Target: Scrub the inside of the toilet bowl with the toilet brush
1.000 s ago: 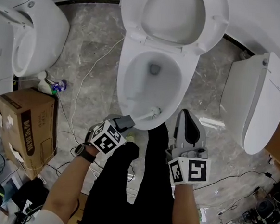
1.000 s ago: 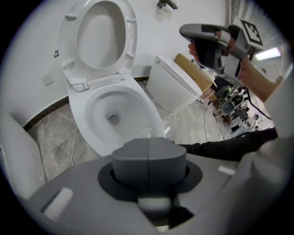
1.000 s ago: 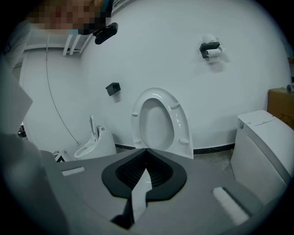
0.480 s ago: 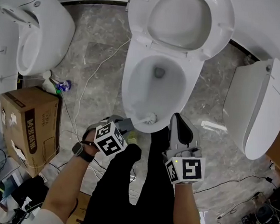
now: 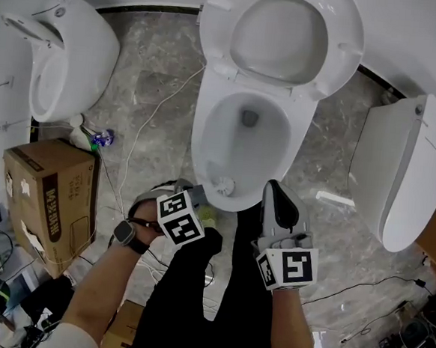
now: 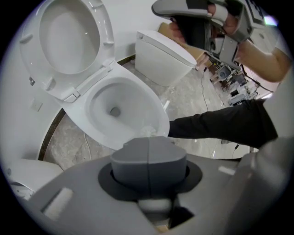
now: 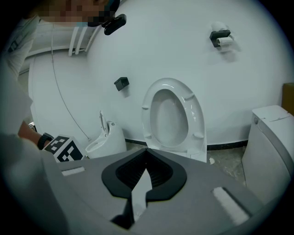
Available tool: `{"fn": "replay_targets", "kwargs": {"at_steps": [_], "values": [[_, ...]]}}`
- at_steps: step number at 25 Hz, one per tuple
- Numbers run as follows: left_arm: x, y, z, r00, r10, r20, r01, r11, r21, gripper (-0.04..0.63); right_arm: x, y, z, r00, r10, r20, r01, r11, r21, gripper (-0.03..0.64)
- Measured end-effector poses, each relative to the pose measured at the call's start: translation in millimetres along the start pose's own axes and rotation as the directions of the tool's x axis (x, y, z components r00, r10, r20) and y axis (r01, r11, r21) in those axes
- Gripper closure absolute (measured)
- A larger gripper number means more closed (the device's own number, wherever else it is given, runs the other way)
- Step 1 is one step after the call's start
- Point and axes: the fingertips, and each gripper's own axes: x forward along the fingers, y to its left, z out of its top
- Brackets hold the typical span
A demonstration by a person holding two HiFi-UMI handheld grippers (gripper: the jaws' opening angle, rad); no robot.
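The white toilet bowl [image 5: 243,138] stands open, its seat and lid [image 5: 285,36] raised. A white toilet brush head [image 5: 223,185] rests inside the bowl against the near front wall. My left gripper [image 5: 199,193] is shut on the brush handle just outside the front rim; in the left gripper view its pads [image 6: 133,158] meet, with the brush head [image 6: 148,131] and bowl [image 6: 117,108] beyond. My right gripper [image 5: 272,187] hovers beside the front right of the bowl, shut and holding nothing. The right gripper view shows its gripper [image 7: 146,173] pointing at the raised lid [image 7: 172,117].
A white urinal-like fixture [image 5: 66,56] stands at the left and another closed toilet [image 5: 406,173] at the right. A cardboard box [image 5: 47,201], a small bottle [image 5: 93,135] and loose cables [image 5: 134,137] lie on the marble floor. The person's black-trousered legs [image 5: 208,296] stand before the bowl.
The brush head has slid leftward along the bowl's near front wall, with the left gripper following. The right gripper has stayed beside the rim.
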Motion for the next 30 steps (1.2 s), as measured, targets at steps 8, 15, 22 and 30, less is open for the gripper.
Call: {"fn": "replay_targets", "kwargs": {"at_steps": [8, 15, 22, 30], "values": [[-1.6, 16.0, 5.5, 0.995, 0.057, -0.087, -0.052, 0.997, 0.058, 0.442, -1.2, -13.1, 0.5, 1.0, -0.016, 0.002, 0.016, 1.0, 0.021, 0.604], [-4.2, 38.5, 1.3, 0.987, 0.111, -0.12, -0.106, 0.993, 0.042, 0.442, 0.7, -20.8, 0.7, 1.0, -0.03, 0.0, 0.03, 0.999, 0.038, 0.604], [0.7, 58.2, 4.8, 0.977, 0.178, -0.118, -0.185, 0.981, -0.051, 0.442, 5.0, -24.6, -2.4, 1.0, -0.024, -0.003, 0.024, 0.999, 0.042, 0.604], [-3.3, 78.4, 3.4, 0.967, 0.244, -0.08, -0.256, 0.927, -0.273, 0.442, 4.0, -30.1, -1.9, 1.0, -0.019, -0.011, 0.019, 0.999, 0.044, 0.604]]}}
